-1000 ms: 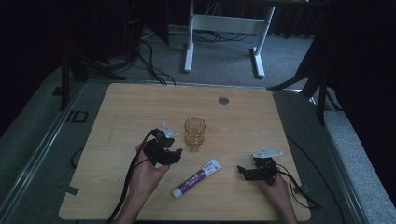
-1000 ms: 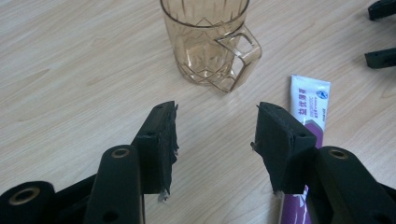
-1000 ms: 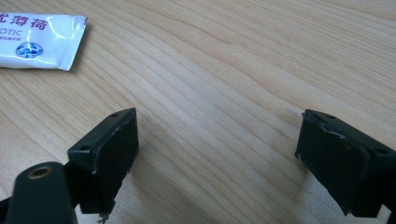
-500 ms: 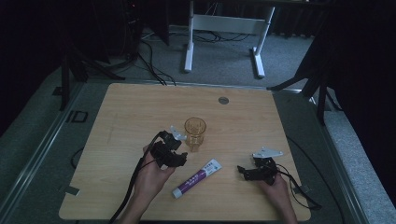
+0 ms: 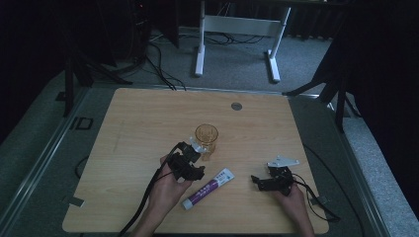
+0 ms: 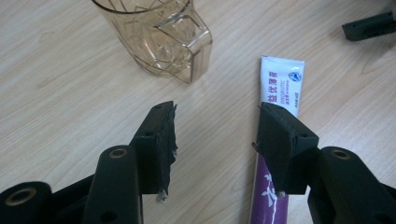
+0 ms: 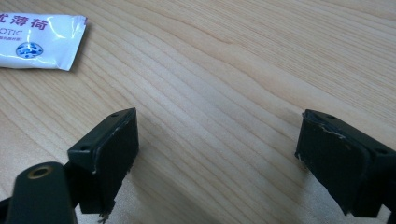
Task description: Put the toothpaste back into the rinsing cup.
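An amber faceted glass cup (image 5: 206,136) (image 6: 159,32) stands upright in the middle of the wooden table (image 5: 138,123). A white and purple toothpaste tube (image 5: 210,187) (image 6: 280,86) (image 7: 37,42) lies flat just in front of it. My left gripper (image 5: 196,170) (image 6: 217,116) hovers open beside the cup's near side. Bare wood lies between its jaws, and its right jaw overlaps the tube. My right gripper (image 5: 258,180) (image 7: 217,126) rests open on the wood to the right of the tube, with nothing between its jaws.
A round grey grommet (image 5: 236,106) sits near the table's far edge. Black cables trail from both grippers off the near edge. A white desk frame (image 5: 237,24) stands on the floor beyond the table. The right gripper's jaw tip (image 6: 369,25) shows far off in the left gripper view.
My left gripper has moved to the right, closer to the cup and the tube. The right gripper, cup and tube have stayed put.
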